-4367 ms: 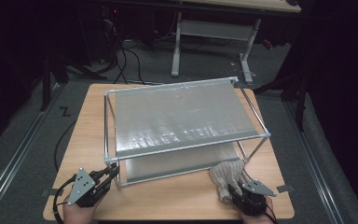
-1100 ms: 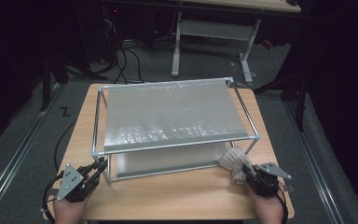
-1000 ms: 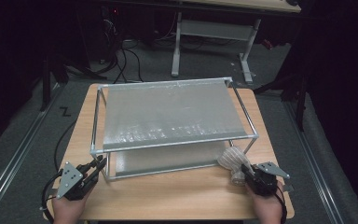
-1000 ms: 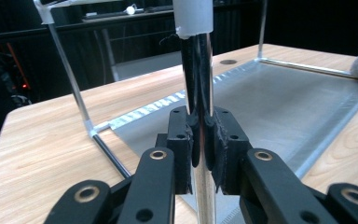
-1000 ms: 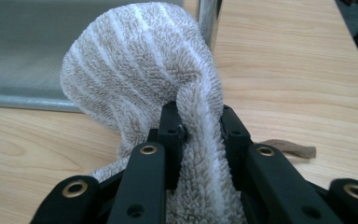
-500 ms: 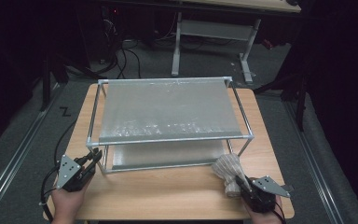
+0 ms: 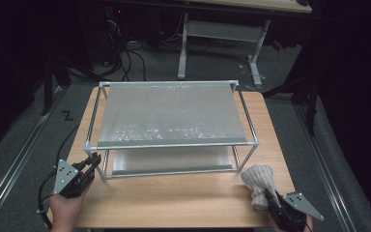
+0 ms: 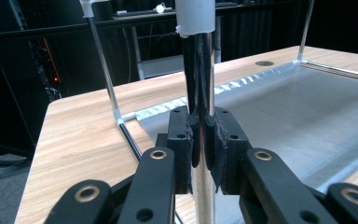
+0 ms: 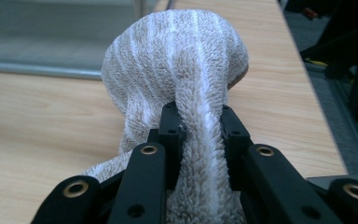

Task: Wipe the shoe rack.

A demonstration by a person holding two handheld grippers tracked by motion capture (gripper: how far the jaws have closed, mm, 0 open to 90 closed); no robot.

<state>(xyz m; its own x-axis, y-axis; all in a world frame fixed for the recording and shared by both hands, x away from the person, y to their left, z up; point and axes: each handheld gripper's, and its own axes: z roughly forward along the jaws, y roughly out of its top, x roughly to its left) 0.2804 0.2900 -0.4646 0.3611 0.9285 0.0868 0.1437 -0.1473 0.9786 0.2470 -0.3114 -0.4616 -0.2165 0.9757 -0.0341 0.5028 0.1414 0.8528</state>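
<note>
A two-tier metal rack stands on the wooden table. My left gripper is shut on the rack's front left upright post, the pads clamping the shiny tube on both sides. At the table's front right, my right gripper is shut on a beige striped towel, bunched into a lump that rises above the jaws. The towel lies on the tabletop just outside the rack's front right corner.
The rack's lower shelf is a grey sheet close above the table. A desk frame and cables lie on the floor beyond the table. Bare wood runs along the table's front edge between the two hands.
The rack has been swung square to the table with the left gripper on its post. The right gripper has pulled the towel out from the rack toward the front right corner of the table.
</note>
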